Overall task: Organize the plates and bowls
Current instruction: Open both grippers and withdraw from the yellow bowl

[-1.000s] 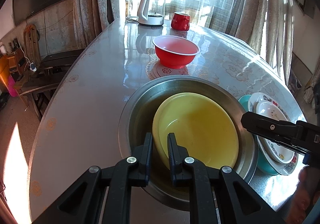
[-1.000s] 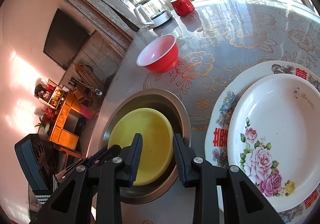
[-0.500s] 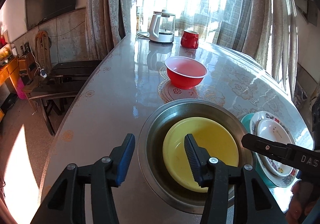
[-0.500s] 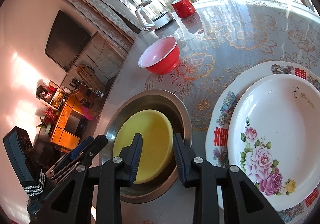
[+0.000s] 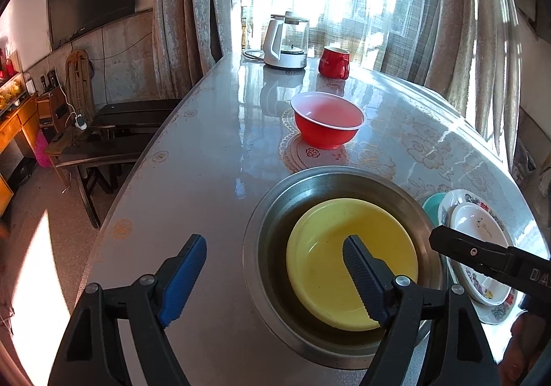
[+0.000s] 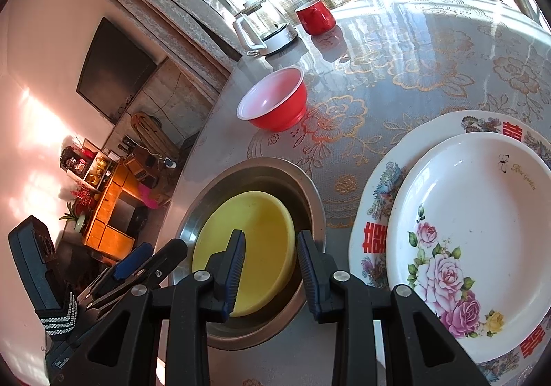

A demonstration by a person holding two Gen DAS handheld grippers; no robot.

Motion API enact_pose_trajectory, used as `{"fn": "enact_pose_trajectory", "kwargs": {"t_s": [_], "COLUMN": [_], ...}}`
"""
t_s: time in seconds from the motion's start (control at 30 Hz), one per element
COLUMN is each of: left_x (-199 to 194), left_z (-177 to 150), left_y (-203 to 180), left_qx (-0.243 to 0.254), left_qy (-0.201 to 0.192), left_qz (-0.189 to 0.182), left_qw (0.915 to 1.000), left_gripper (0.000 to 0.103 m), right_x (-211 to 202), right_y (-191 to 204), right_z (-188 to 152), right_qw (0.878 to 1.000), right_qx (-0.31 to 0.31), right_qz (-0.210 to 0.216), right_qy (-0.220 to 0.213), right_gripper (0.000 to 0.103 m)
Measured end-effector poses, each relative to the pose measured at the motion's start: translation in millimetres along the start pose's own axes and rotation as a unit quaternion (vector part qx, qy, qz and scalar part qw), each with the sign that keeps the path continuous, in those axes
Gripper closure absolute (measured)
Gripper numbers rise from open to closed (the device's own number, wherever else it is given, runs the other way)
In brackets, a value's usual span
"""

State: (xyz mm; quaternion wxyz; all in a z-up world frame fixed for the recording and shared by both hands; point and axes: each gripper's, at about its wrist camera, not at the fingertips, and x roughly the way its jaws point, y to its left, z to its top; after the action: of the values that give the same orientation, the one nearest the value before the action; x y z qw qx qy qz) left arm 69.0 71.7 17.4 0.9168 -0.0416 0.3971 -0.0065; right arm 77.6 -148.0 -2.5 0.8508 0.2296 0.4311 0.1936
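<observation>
A yellow bowl (image 5: pixel 351 258) (image 6: pixel 255 241) lies inside a steel basin (image 5: pixel 275 214) (image 6: pixel 310 193) near the table's front edge. My left gripper (image 5: pixel 275 269) is wide open and empty, raised above the basin's near left rim. My right gripper (image 6: pixel 270 269) is open and empty, above the basin's near rim. A floral plate (image 6: pixel 475 241) lies on a larger plate (image 6: pixel 375 210) to the right, over a teal dish (image 5: pixel 432 205). A red bowl (image 5: pixel 327 124) (image 6: pixel 275 103) stands farther back.
A glass kettle (image 5: pixel 286 41) and a red mug (image 5: pixel 333 62) stand at the table's far end by the curtains. The table edge (image 5: pixel 137 172) runs along the left, with a dark bench (image 5: pixel 103 141) and the floor below it.
My left gripper let go of the yellow bowl's rim, opened wide and drew back and up. The bowl settled flat in the basin. The right gripper barely moved.
</observation>
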Motion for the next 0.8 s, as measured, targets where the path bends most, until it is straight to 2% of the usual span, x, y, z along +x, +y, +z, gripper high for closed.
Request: {"fn": "enact_pose_trajectory", "kwargs": {"t_s": [0.37,0.8], "left_x": [3.9,15.9], "left_z": [12.7,46.4], "left_y": [-4.4,2.0], "left_qx": [0.013,0.022], "left_qy": [0.003,-0.005], "left_qz": [0.010,0.012], "left_qw": [0.9999,0.9997], "left_gripper": [0.012,0.009], "right_x": [-8.6,2.3], "right_y": [-5.2,1.0], "right_z": [13.3,64.6], "right_qw": [0.999,0.998], "right_qx": [0.006,-0.023], "right_qz": [-0.020,-0.061], "right_qy": [-0.028,-0.026], "right_gripper": [0.071,0.069]}}
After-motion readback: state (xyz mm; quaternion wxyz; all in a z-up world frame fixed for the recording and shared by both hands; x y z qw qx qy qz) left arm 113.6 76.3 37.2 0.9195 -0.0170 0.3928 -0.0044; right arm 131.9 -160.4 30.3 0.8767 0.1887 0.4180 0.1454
